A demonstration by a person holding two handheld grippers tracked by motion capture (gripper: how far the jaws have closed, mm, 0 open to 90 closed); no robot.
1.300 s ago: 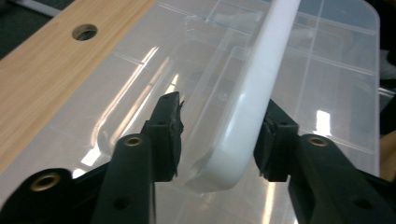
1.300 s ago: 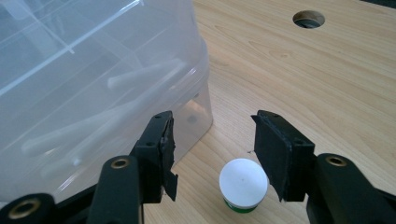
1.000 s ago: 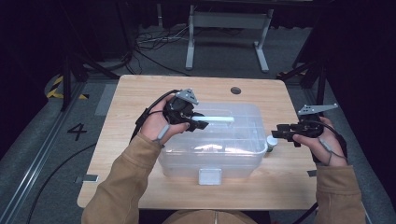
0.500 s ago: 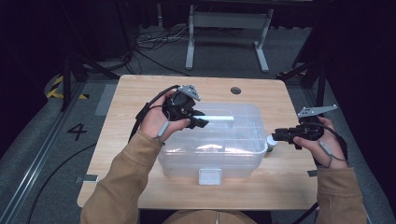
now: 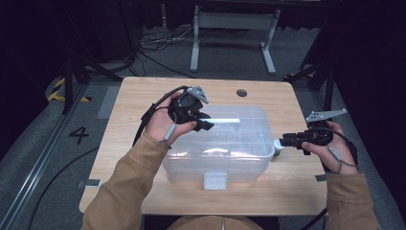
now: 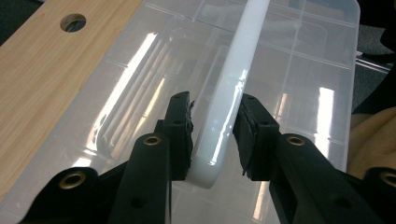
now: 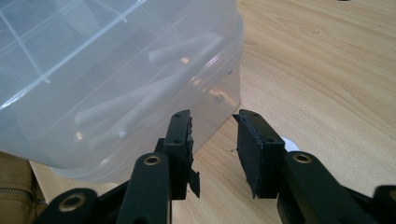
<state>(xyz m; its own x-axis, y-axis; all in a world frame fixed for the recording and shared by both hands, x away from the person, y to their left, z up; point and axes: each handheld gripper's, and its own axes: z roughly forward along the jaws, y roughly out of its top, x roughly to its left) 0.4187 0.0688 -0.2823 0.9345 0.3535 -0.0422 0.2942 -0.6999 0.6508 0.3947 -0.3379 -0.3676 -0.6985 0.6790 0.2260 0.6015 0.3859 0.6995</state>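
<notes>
Clearly the left gripper (image 6: 212,140) clasps the white handle (image 6: 233,79), a stiff, smooth, light bar on the clear bin (image 5: 239,143), best gripped mid-bar. The right gripper (image 7: 214,140), jaws just closed in partway, holds nothing.

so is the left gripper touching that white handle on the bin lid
Touching. The left gripper view shows the left gripper with both pads against the white handle above the clear bin, no gap.

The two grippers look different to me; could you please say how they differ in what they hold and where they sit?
The left gripper has a white handle between its fingers above the clear bin's lid; the right gripper has nothing between its fingers. The left sits over the bin, the right low beside the bin's end, over the table. Both have black fingers.
</notes>
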